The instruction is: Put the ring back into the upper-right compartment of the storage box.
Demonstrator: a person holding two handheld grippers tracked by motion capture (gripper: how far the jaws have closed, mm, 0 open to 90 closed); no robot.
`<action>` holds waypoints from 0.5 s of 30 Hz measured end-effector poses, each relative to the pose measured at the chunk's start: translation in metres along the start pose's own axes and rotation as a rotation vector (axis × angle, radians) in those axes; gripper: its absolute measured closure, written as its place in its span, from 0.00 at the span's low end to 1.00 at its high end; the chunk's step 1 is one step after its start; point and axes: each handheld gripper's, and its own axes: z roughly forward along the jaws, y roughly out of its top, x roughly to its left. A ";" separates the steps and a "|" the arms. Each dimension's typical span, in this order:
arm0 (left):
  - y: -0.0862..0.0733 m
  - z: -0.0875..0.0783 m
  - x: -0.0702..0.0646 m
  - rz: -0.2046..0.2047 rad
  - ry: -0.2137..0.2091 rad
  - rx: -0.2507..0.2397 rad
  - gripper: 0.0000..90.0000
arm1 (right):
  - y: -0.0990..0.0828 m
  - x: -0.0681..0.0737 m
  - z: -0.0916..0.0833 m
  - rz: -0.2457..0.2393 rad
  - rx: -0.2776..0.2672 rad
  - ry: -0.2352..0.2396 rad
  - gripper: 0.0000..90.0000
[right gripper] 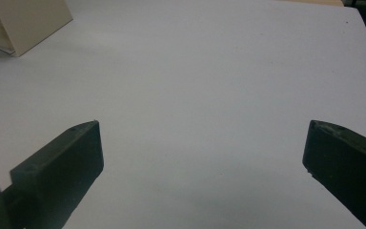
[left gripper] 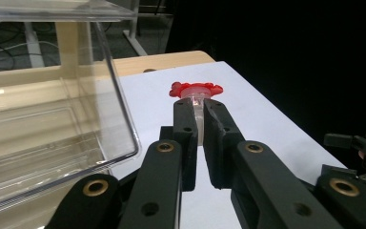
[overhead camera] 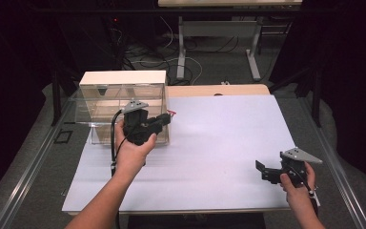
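The left gripper (left gripper: 198,107) is closed on a small clear tube (left gripper: 198,119) with a red cap (left gripper: 196,89); its jaws pinch the tube's body from both sides, and the cap sticks out past the tips. In the high view the same left gripper (overhead camera: 164,118) is held above the white mat (overhead camera: 219,143), just at the right front corner of the clear box (overhead camera: 124,95), with the jaws pointing right, away from the box. What the next move turns on is this: the box (left gripper: 52,119) lies to the gripper's own left, its clear wall just beside the jaws, and the tube's long axis runs along the jaws, roughly level, cap outward. My guess is that the tube is meant for the box, in which case the hand would have to swing back toward the box's opening; which side is open I cannot tell for sure. The right gripper (overhead camera: 261,167) sits well apart, near the mat's front right corner, low over the mat, jaws spread wide with nothing between them, as the right gripper view confirms over bare mat (right gripper: 195,71). The left hand is clearly nearer the box. No brand, label or readable writing shows on the tube, cap, box or grippers.
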 end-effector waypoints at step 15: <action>0.001 -0.009 0.018 -0.023 0.047 -0.010 0.94 | 0.000 0.000 0.000 -0.001 0.001 -0.001 0.00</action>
